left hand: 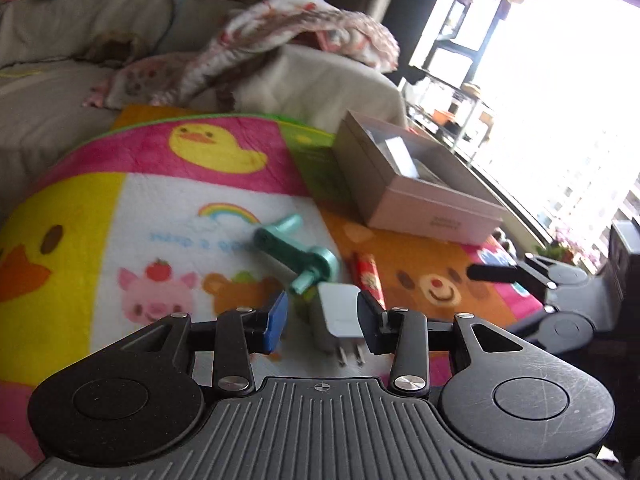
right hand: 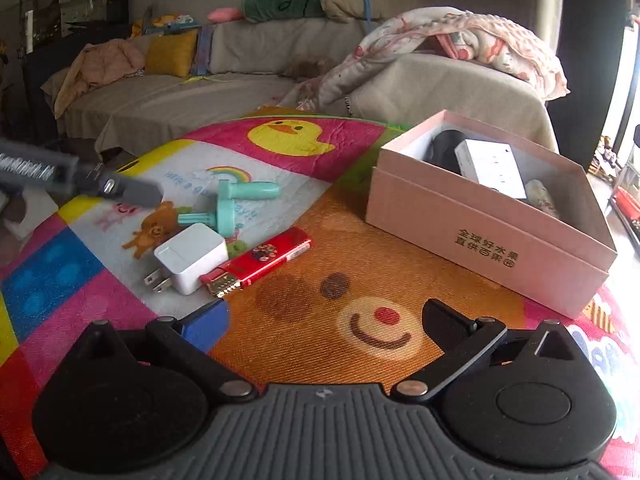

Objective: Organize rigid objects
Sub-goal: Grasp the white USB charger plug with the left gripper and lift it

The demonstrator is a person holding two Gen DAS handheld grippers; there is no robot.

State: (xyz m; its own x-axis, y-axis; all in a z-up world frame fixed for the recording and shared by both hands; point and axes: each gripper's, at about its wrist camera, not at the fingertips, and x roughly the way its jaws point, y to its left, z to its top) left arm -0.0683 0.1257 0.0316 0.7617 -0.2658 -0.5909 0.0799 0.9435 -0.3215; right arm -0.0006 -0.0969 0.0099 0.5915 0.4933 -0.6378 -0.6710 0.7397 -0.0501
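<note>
Left hand-held gripper (left hand: 322, 326): low over the play mat, jaws parted, one blue pad and one black pad either side of the white charger; whether the pads touch it, I cannot tell.
White charger (left hand: 339, 314): smooth, glossy rounded block, two flat metal prongs pointing back toward the left hand-held gripper's camera; it lies on the mat, well short of the pink box.
Teal plastic piece (left hand: 298, 254): matte, made of round pegs and a disc-shaped collar, just beyond the charger, touching or nearly touching its far edge.
Red lighter (right hand: 258, 262): slim glossy stick with a brassy metal tip and a printed dot pattern, right beside the charger, on the pink box's side of it.
Pink box (right hand: 490, 236): open rectangular cardboard, matte, dark printed characters on its near wall; stands well apart from the charger.
Inside the box: a white flat rectangular item (right hand: 490, 166), something dark and rounded behind it, a pale patterned cylinder at the far end.
Right hand-held gripper (right hand: 326, 326): released, jaws spread wide, over the woven orange bear face, nearer than the charger, nothing between the pads.
Play mat (right hand: 360, 216): ribbed woven surface, cartoon duck, rainbow, pig and bear prints.
Sofa (right hand: 256, 92): beige cloth, beyond the mat, a crumpled floral blanket (right hand: 460, 40) draped on it.
</note>
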